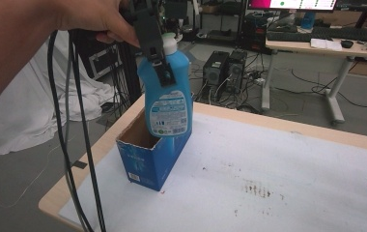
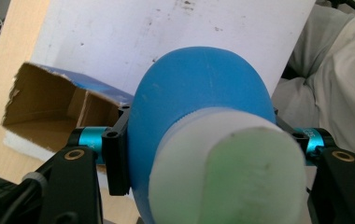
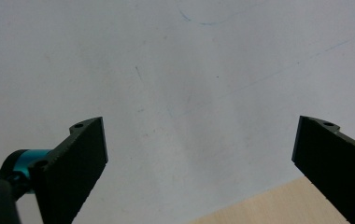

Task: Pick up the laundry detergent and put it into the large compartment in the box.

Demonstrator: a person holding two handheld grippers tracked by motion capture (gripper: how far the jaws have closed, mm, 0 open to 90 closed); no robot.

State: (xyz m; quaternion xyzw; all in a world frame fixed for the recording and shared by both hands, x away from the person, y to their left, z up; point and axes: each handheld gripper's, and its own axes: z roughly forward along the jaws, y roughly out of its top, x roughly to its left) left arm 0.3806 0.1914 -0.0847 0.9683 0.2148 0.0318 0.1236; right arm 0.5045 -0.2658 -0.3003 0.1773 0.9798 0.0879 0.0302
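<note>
Left gripper [image 1: 160, 60] pinches the blue bottle [image 1: 168, 104] by its shoulder, upper middle of the high view, its base at the mouth of the open blue carton [image 1: 148, 162].

By my guess the bottle is mid-transfer; next needs a straight vertical move clear of the carton walls. The left gripper view shows the white cap [image 2: 227, 168] and the carton's bare inside; the right gripper [image 3: 199, 154] hangs spread over the tabletop [image 3: 175, 70].
</note>
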